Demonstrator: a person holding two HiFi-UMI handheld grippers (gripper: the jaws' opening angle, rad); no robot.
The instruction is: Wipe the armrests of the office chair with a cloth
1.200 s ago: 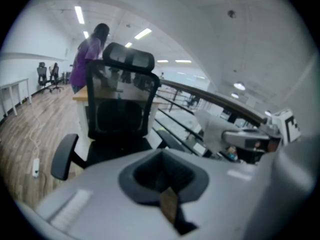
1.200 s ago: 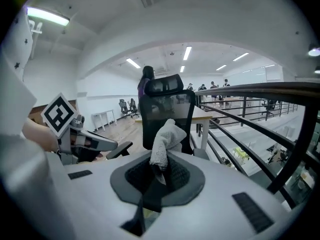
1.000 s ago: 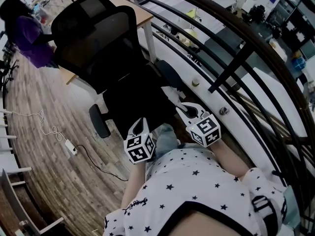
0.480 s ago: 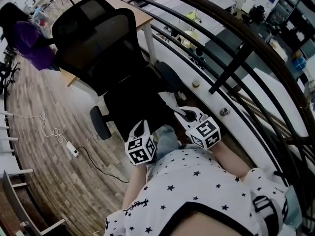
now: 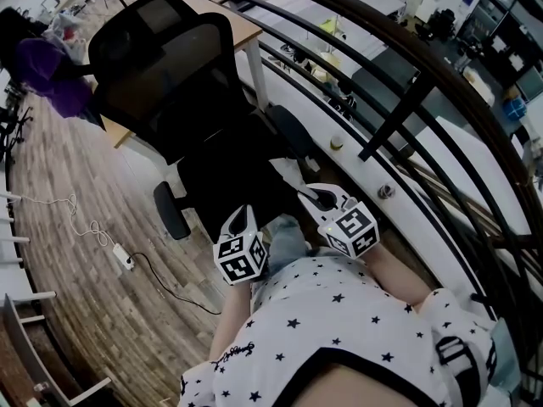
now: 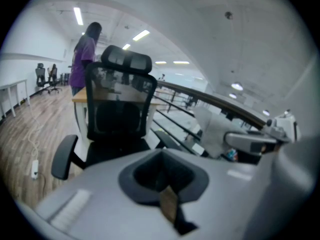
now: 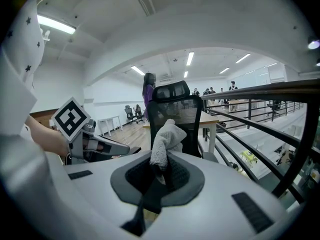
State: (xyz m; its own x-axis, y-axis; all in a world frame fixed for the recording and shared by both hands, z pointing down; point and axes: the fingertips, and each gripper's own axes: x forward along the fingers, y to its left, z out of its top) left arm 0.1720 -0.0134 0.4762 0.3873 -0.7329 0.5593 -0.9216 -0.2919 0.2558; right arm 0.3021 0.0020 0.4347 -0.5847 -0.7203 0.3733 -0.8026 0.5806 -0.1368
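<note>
Wood-plank floor (image 5: 76, 312) under office chair (image 5: 161, 75); right hand-held gripper (image 7: 160, 171) pinches cloth (image 7: 167, 136); left hand-held gripper (image 6: 165, 176) seems closed, empty.

Dark metal railing (image 5: 407, 100) curves along the right. White power strip (image 5: 123, 257) lies on plank floor (image 5: 76, 312), left. Person in purple (image 5: 47, 70) top left, near wooden desk (image 5: 242, 25).

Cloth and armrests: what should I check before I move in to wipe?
1. Grip: right gripper shut on cloth: ok.
2. Spare: left gripper shut, nothing in it: ok.
3. View: floor-side armrest visible and bare: ok.
4. View: railing-side armrest visible: ok.
5. Contact: cloth touching an armrest: not ok, held in the air short of it.
6. Room: gap between chair and person behind it: cannot tell.
</note>
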